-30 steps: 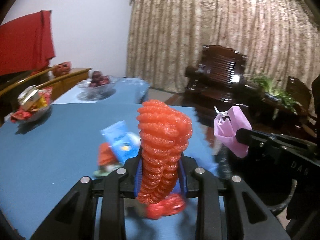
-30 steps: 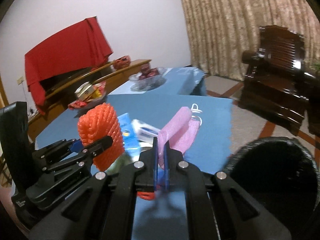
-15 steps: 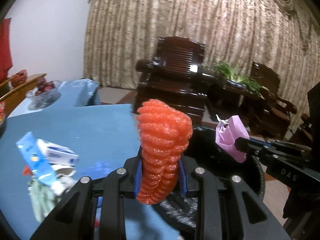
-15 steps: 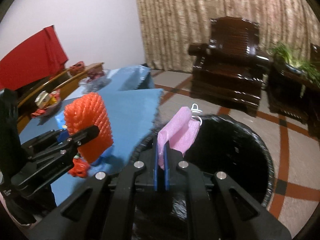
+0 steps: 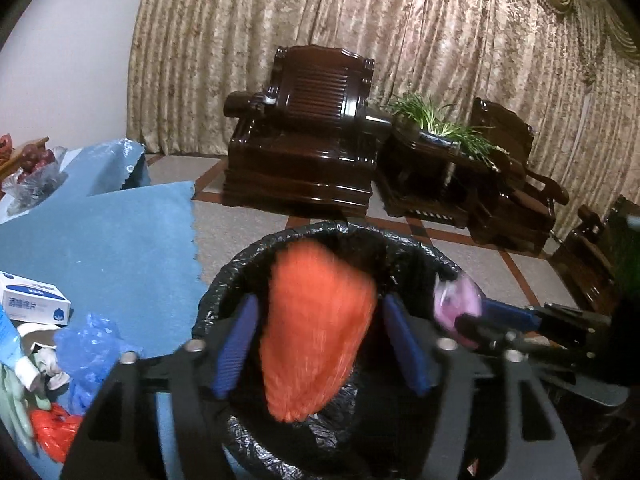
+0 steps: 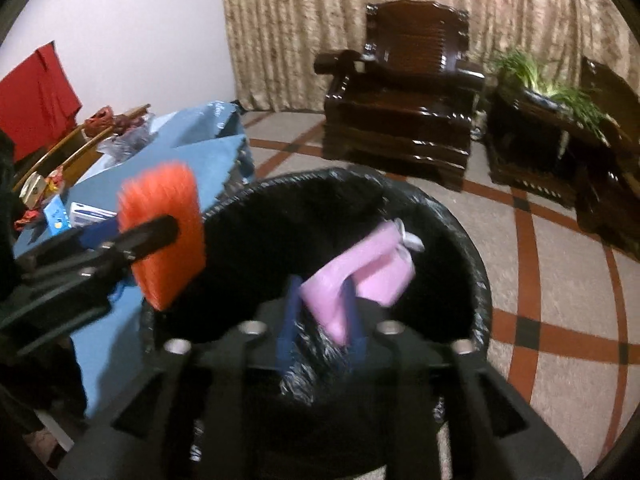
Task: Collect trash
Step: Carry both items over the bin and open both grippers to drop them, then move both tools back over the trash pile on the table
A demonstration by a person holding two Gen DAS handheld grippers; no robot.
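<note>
1. The left tool (image 5: 320,344) is held over the black bin (image 5: 420,244) and is tipped down toward its mouth.
2. Its two blue pads (image 5: 236,348) are spread apart and have just been opening. One orange foam net (image 5: 316,332) is seen between them, blurred, and gaps are seen between it and both pads, so it is not squeezed.
3. The right tool (image 6: 322,320) is also held over the bin, tipped down, just beside the left tool.
4. Its jaws are apart too and have just been opening. One pink face mask (image 6: 360,272) is seen between the pads, blurred. Whether a pad is touched by it cannot be told.
5. One bin is seen, lined with a black bag. It stands on the floor, just beside the edge of the blue surface (image 5: 104,248).
6. Both pieces of trash are above the open mouth of the bin.
7. More trash is left on the surface: one white box with blue print (image 5: 34,300), one crumpled blue bag (image 5: 90,352) and one red wrapper (image 5: 52,428). Other bits beside them are too mixed up to be counted.
8. Two dark wooden chairs (image 5: 308,140) are seen by the curtain (image 5: 400,20), and one green plant (image 5: 440,124) is seen between them.
</note>
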